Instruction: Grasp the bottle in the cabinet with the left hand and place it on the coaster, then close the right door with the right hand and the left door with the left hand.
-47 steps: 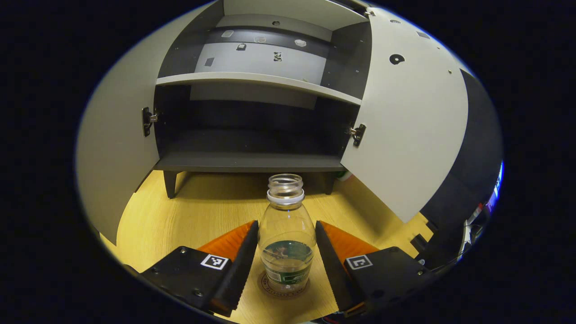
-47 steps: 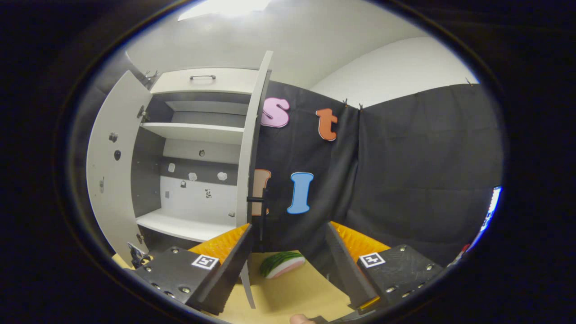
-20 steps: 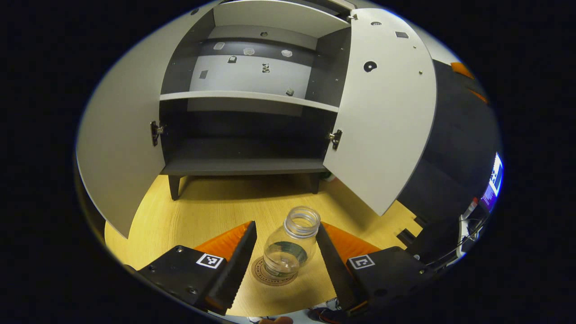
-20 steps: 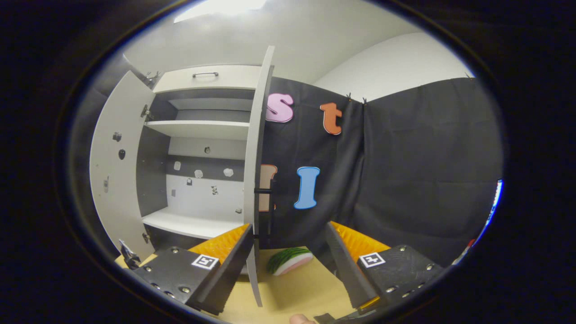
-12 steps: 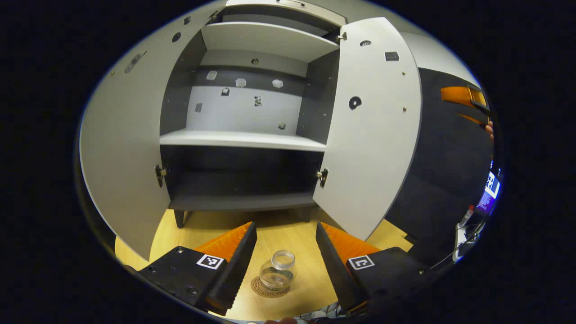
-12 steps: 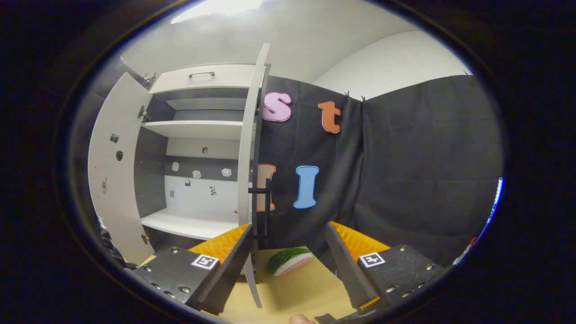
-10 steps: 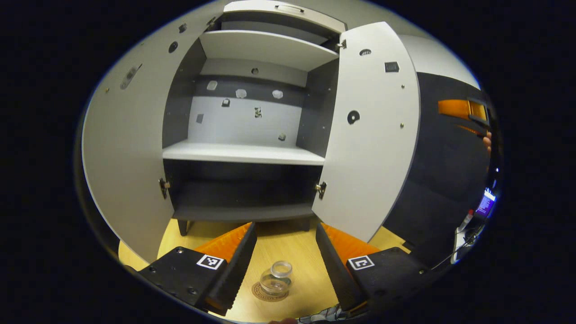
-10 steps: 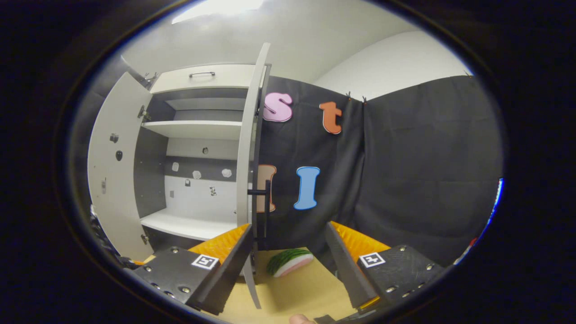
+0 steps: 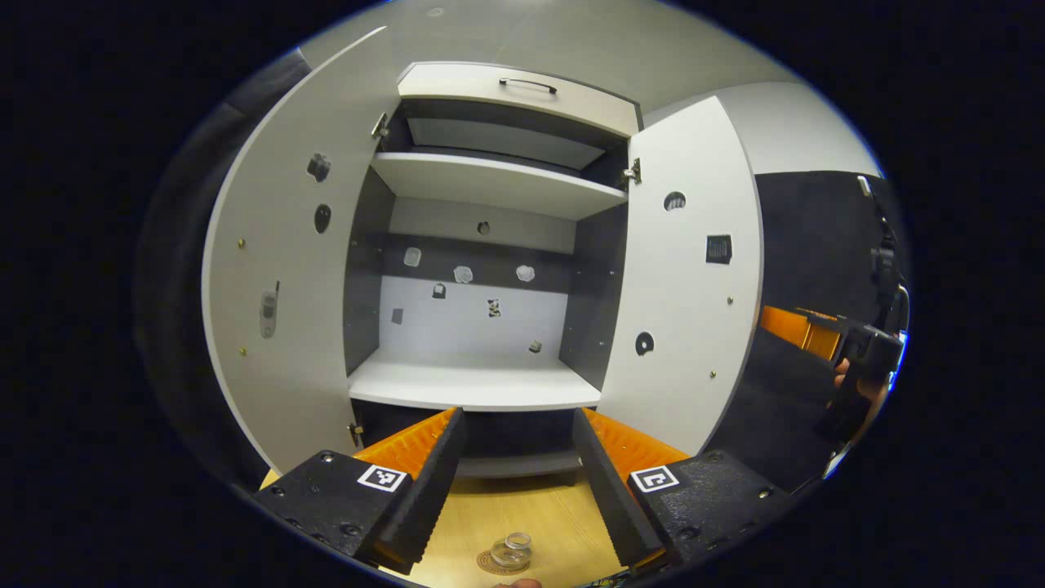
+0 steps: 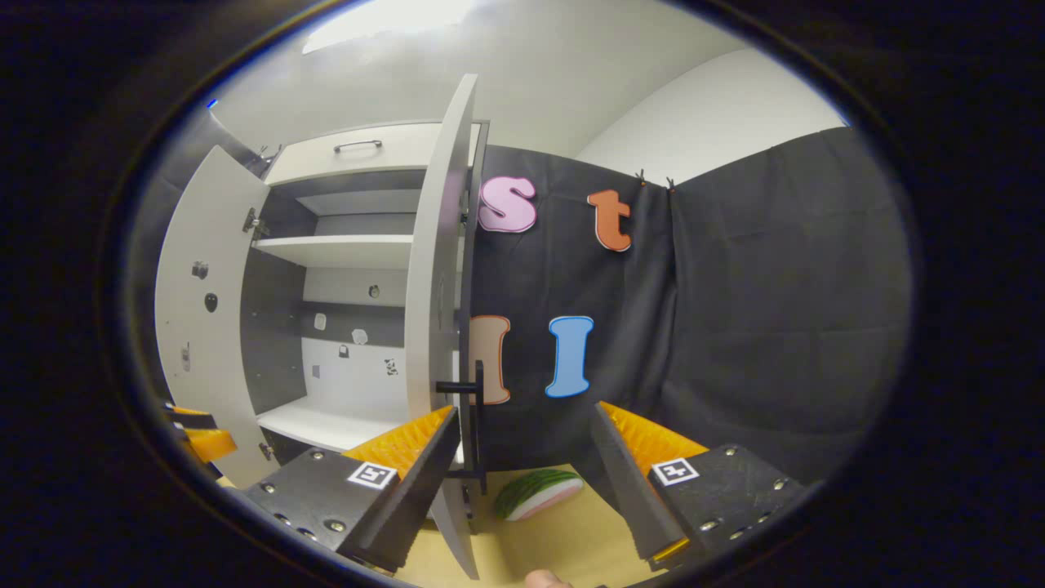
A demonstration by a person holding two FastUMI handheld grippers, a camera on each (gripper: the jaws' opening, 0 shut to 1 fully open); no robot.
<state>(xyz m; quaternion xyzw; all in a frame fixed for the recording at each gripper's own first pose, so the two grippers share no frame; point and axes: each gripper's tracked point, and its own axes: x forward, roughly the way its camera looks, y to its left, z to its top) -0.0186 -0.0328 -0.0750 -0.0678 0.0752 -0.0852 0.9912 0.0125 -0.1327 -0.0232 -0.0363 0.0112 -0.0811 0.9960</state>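
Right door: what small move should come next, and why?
Probably ease the right gripper, open and empty, toward the right door to push it shut. The bottle already stands on the coaster, the left gripper is open, and both doors stand open.

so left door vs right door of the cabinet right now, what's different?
In the left gripper view, the left door and the right door differ in this:
1. The left door's inner face carries two dark fittings near the top; the right door's carries a round hole and a small dark square patch.
2. The right door's handle shows past its edge in the right gripper view; the left door's handle is hidden.

Shared: both pale grey, both swung open.
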